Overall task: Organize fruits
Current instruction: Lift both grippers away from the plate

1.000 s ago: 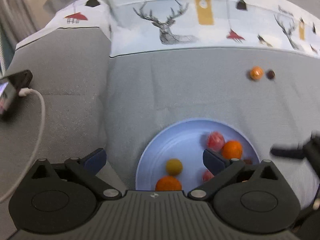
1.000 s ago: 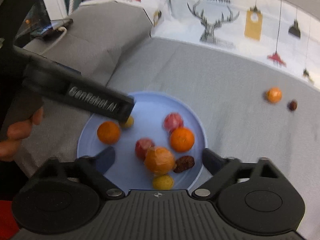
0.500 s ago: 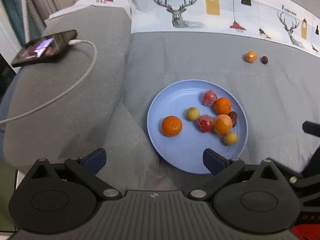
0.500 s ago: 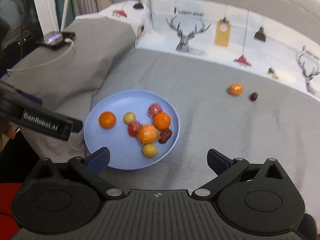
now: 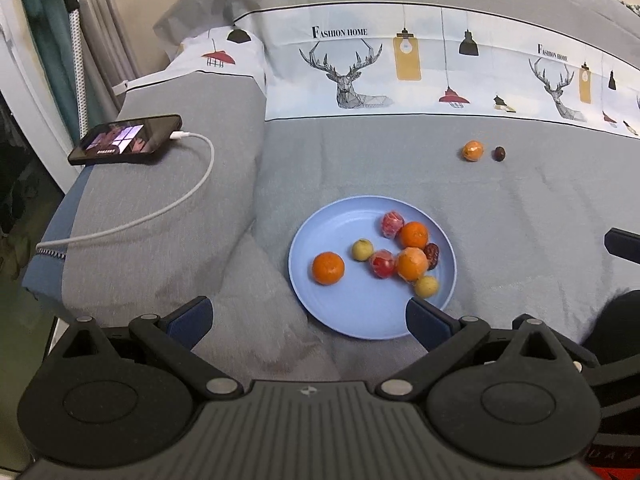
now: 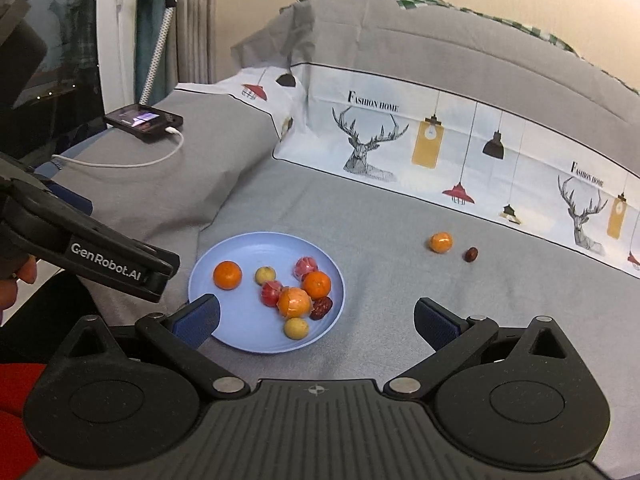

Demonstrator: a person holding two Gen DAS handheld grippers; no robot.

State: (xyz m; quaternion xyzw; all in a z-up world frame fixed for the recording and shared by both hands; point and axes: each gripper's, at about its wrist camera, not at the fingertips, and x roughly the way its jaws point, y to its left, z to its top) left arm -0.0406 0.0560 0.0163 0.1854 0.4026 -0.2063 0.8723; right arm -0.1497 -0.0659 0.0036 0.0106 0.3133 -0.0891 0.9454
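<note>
A light blue plate (image 5: pixel 360 320) (image 6: pixel 248 248) lies on the grey bedsheet and holds several fruits: oranges, red wrapped fruits, small yellow fruits and a dark date. A loose orange fruit (image 5: pixel 473 150) (image 6: pixel 441 243) and a dark date (image 5: pixel 499 154) (image 6: pixel 471 255) lie on the sheet beyond the plate to the right. My left gripper (image 5: pixel 308 318) is open and empty, held above the plate's near side. My right gripper (image 6: pixel 316 320) is open and empty, raised near the plate's right edge. The left gripper's body (image 6: pixel 104 268) shows at the left of the right wrist view.
A phone (image 5: pixel 126 140) (image 6: pixel 144 122) with a white charging cable (image 5: pixel 176 208) lies on a raised grey pillow at the left. A patterned white band with deer prints (image 5: pixel 400 64) runs across the bed behind the fruits. Curtains stand at the far left.
Both grippers have pulled back and up from the plate, so the plate and the bed now look smaller and farther. The fruits have not moved.
</note>
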